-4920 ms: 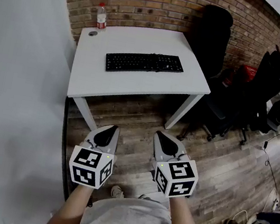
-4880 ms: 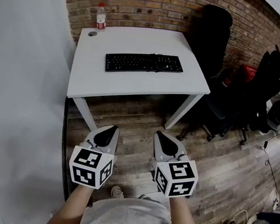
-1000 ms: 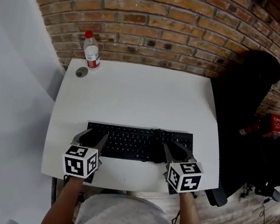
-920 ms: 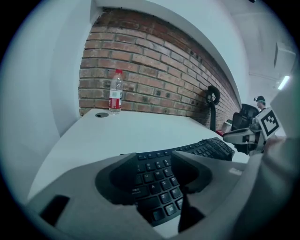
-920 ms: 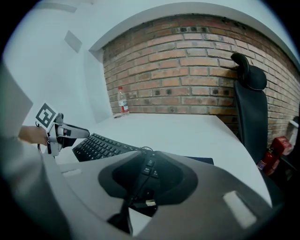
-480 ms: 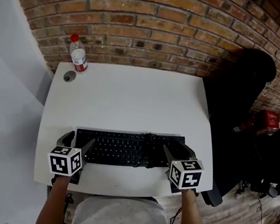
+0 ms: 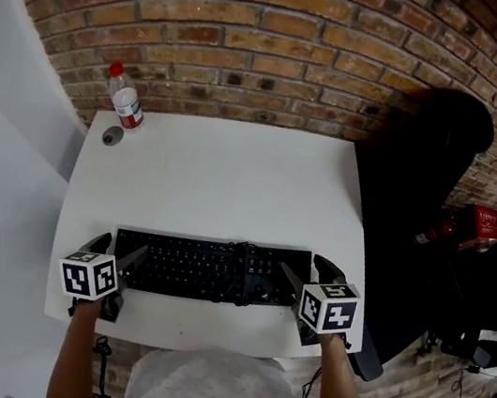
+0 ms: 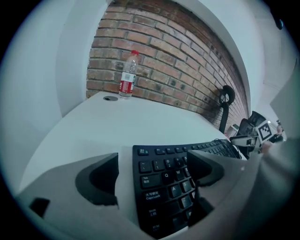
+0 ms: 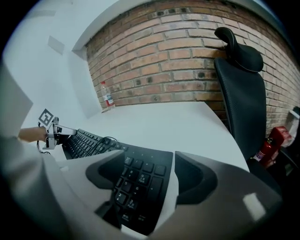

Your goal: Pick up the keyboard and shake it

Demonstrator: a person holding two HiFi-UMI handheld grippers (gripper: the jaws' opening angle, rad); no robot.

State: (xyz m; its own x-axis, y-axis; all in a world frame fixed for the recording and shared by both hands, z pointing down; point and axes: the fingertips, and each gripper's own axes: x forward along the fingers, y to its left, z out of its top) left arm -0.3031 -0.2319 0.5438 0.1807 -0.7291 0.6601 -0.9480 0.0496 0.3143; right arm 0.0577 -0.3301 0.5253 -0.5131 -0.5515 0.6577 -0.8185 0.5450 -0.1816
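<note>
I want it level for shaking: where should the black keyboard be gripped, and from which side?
Grip the long, flat black keyboard at its two short ends, coming from the near edge. It lies flat on the white table, so holding one end would likely tip it. The left hand-held gripper and right hand-held gripper bracket those ends, jaws opening, not pressing.
</note>
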